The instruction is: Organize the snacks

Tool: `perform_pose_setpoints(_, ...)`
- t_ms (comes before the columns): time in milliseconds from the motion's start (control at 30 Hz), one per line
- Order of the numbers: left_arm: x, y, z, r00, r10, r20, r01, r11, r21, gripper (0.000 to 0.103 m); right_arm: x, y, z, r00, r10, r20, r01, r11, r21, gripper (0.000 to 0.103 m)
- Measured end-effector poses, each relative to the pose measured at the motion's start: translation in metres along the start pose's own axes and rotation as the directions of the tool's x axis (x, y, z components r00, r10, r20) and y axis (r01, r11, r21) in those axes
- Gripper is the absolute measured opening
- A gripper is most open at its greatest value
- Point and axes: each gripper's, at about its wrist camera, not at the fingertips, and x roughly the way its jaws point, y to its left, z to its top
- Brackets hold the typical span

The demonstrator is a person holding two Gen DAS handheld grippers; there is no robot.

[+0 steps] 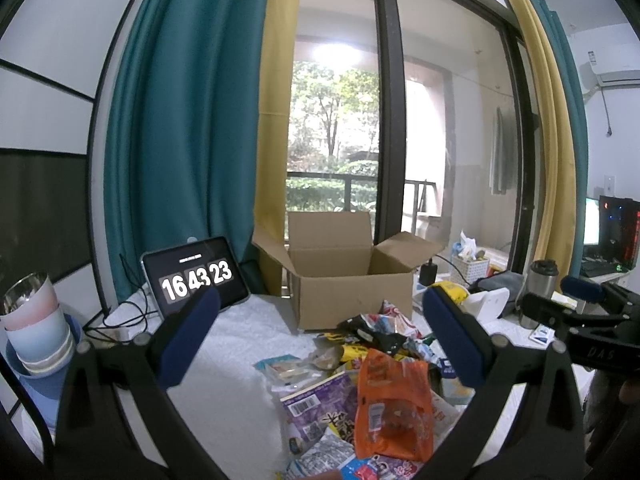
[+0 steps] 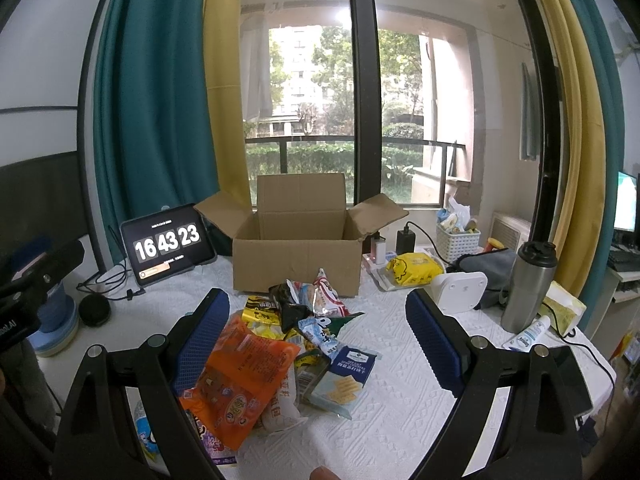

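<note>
Matt cardboard box (image 2: 296, 260); glossy plastic snack packets (image 2: 240, 380).

— Where did the light come from?
— Mostly daylight through the window (image 2: 360, 120), with a lamp's glare reflected in the glass (image 1: 336, 52). The room stayed evenly bright, shadows soft on the white table (image 2: 400, 360).
— Any distortion?
— Strong fisheye bending: the curtains (image 1: 180, 120) bowed outward, and the corners went black. The clock screen (image 2: 166, 242) read sharp; the far edges looked slightly soft.
</note>
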Motion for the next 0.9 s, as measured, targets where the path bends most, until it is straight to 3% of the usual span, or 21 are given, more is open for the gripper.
perform_pose_setpoints(300,0.0,-0.001,0.001,1.0,-0.003,-0.009,0.003,1.0,0.005,0.103,0.001,0.002,-0.002,1.0,0.0,-0.004,0.0,1.0,-0.001,0.092)
perform_pose_setpoints(600,0.012,0.003,-0.021,0.995,-0.006,-0.096,0.006,1.0,0.006,0.103,0.012,0.007,-0.014,0.999,0.011,-0.049,-0.011,1.0,-0.01,0.092)
perform_pose_setpoints(900,0.039,0.011,-0.086,0.955,-0.03,-0.294,0.035,0.999,0.012,0.103,0.044,0.01,-0.041,0.983,0.013,-0.182,-0.017,1.0,-0.024,0.092)
